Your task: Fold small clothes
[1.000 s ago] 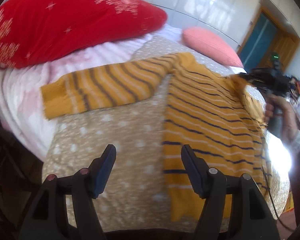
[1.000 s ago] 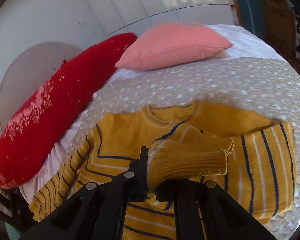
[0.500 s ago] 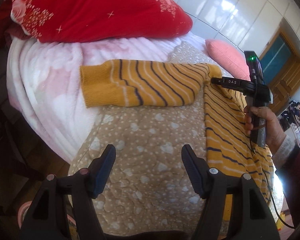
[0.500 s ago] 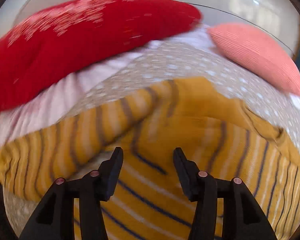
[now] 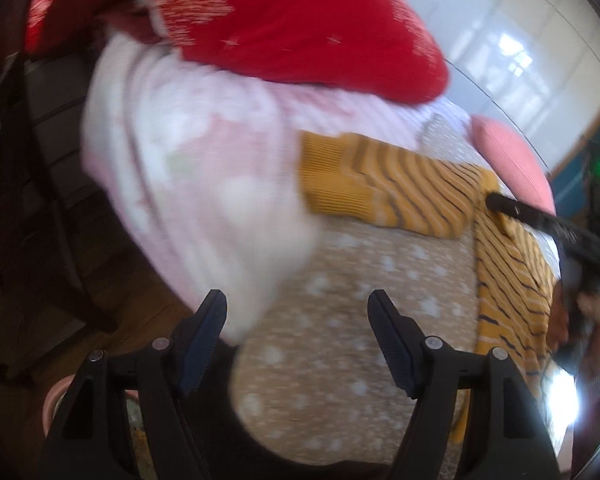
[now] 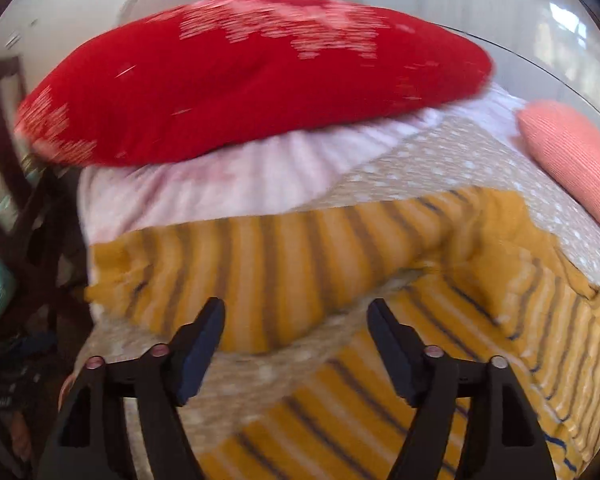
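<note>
A small mustard-yellow sweater with dark and white stripes (image 6: pixel 440 364) lies flat on a tan dotted bedspread (image 5: pixel 340 300). Its left sleeve (image 6: pixel 284 268) stretches out toward the pink blanket; in the left wrist view the sleeve (image 5: pixel 384 192) ends in a plain yellow cuff. My left gripper (image 5: pixel 298 336) is open and empty, low over the bed's near corner. My right gripper (image 6: pixel 296 340) is open and empty, just above the outstretched sleeve. The right gripper also shows in the left wrist view (image 5: pixel 548 224), over the sweater's shoulder.
A big red pillow (image 6: pixel 252 76) lies on a pink-white blanket (image 5: pixel 188 168) beyond the sleeve. A salmon pillow (image 6: pixel 572 164) sits at the far right. Dark wooden furniture (image 6: pixel 16 216) and the floor lie off the bed's left edge.
The right gripper let go of the folded right sleeve, opened, and swung left over the outstretched left sleeve. The left gripper stayed open and turned left toward the bed's corner.
</note>
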The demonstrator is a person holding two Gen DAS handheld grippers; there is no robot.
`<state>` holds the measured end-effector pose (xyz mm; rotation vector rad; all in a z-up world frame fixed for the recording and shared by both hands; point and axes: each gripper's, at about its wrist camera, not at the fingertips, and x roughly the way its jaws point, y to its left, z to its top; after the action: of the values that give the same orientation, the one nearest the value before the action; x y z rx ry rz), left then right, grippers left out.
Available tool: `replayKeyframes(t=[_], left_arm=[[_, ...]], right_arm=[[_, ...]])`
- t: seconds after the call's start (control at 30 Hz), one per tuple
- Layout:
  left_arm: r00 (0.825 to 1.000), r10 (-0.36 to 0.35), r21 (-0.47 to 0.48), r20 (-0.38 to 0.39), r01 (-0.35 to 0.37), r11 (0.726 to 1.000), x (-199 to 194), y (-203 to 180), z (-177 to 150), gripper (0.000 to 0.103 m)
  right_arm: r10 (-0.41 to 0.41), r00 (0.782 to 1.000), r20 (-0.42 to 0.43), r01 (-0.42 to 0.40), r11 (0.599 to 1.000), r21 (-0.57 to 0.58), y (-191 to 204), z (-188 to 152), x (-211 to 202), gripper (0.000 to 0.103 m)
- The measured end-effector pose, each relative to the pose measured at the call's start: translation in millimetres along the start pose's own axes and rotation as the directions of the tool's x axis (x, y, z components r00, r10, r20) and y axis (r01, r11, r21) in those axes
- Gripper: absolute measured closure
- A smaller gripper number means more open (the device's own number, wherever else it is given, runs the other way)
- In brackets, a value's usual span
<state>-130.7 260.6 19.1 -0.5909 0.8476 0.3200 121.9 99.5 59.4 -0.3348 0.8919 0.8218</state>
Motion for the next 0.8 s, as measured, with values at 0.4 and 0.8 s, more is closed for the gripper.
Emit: replayKeyframes(t=[0.4, 0.8], left_arm=[[0.998, 0.068, -0.063, 0.012, -0.068, 0.996, -17, 38, -3, 0.031], [0.999, -0.024, 0.079, 0.038, 0.021, 0.997, -29, -26, 2, 0.031]], right_arm=[[0.049, 0.997, -0.066, -0.067, 0.947, -0.314, 139, -1, 68, 0.061], [-0.139, 0.969, 0.203, 0.069, 0.946, 0.318, -71, 15, -76, 0.092]])
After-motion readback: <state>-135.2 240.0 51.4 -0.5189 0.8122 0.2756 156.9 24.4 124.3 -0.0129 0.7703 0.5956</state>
